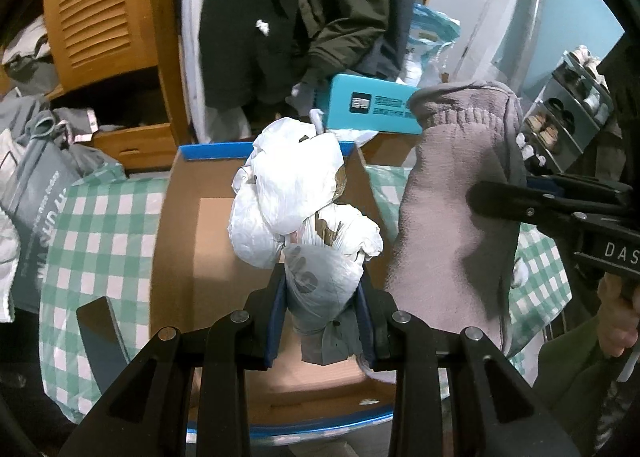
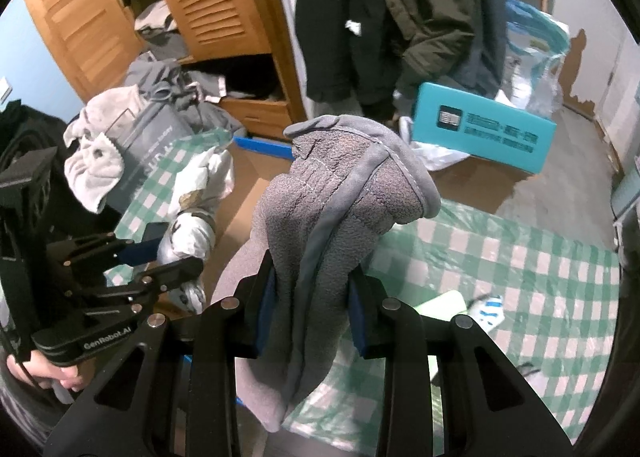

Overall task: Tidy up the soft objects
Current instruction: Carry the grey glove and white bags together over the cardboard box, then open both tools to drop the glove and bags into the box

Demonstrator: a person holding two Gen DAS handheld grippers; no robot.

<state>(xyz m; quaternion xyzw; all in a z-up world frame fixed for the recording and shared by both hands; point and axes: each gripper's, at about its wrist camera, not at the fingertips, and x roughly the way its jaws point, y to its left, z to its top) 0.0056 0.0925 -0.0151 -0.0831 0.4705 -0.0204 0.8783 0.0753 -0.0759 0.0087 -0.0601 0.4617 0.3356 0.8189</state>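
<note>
My left gripper (image 1: 323,293) is shut on a crumpled white plastic bag (image 1: 296,193) and holds it above an open cardboard box (image 1: 180,241) with a blue rim. My right gripper (image 2: 310,297) is shut on a grey fleece glove (image 2: 332,197), held upright above the green checked cloth (image 2: 500,257). In the left wrist view the glove (image 1: 456,209) hangs just right of the box, with the right gripper (image 1: 520,201) beside it. In the right wrist view the left gripper (image 2: 160,253) and its bag (image 2: 196,209) are at the left over the box.
A teal box (image 1: 372,105) lies behind the cardboard box. A wooden louvred wardrobe (image 2: 208,9) with hanging dark coats (image 2: 400,17) stands behind. Grey bags and clothes (image 2: 132,129) pile at the left. A shoe rack (image 1: 568,113) is at the right. A white-blue item (image 2: 486,309) lies on the cloth.
</note>
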